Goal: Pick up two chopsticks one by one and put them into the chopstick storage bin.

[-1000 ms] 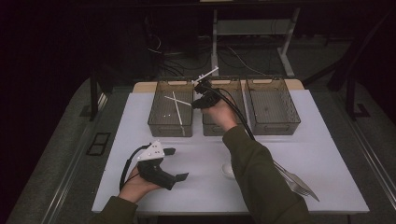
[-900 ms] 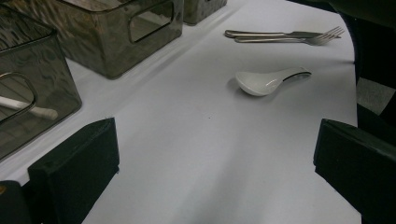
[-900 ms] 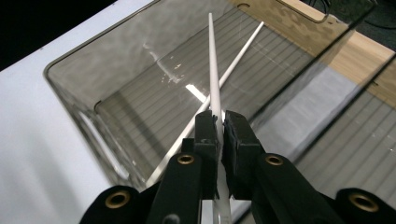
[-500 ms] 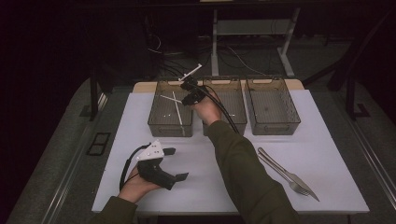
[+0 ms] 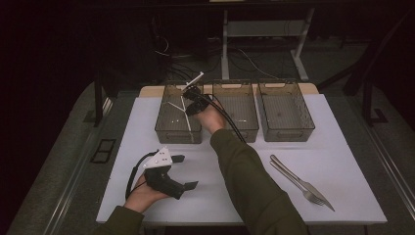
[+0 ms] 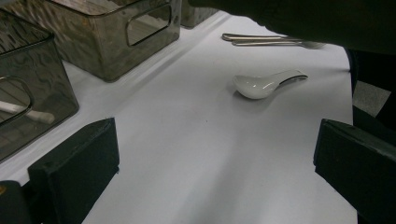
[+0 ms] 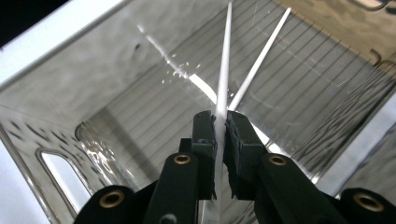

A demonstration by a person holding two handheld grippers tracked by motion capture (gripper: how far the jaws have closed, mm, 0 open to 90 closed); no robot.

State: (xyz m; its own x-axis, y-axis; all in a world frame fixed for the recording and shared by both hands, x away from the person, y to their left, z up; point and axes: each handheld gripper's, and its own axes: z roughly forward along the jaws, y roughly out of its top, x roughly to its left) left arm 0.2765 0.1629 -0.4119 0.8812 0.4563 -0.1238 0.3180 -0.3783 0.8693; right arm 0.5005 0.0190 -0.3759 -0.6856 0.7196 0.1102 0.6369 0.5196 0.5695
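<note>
Chopstick (image 7: 224, 70) is the thing in hand — a thin white stick pinched between the jaws of the right gripper (image 7: 220, 122), which are drawn in tight on it, and jutting forward over the floor of the left bin (image 5: 164, 128). Those jaws have just eased a touch wider, yet the stick sits between them with the pads pressing on it. In the high view the right gripper (image 5: 192, 101) hovers over the right-hand rim of that smoky, see-through bin, with a white stick (image 5: 196, 80) poking up and away from it. Second chopstick (image 7: 261, 53) lies on the ribbed bin floor, angled off to the right of the held one; whether the two touch is hard to tell.

Beside it — the middle bin (image 5: 236, 105) and then the right bin (image 5: 285, 108), all three in a row at the far edge of the white table (image 5: 342, 147).

Nearer the person, the left gripper (image 5: 182, 172) rests low over the table in the left hand (image 5: 142, 195), jaws wide apart with nothing between them. Ahead of it in the left gripper view lies a white ceramic spoon (image 6: 266, 84) on the bare table. Farther right, a metal fork (image 5: 296, 180) and knife (image 5: 306, 182) lie side by side, well apart from the bins.
</note>
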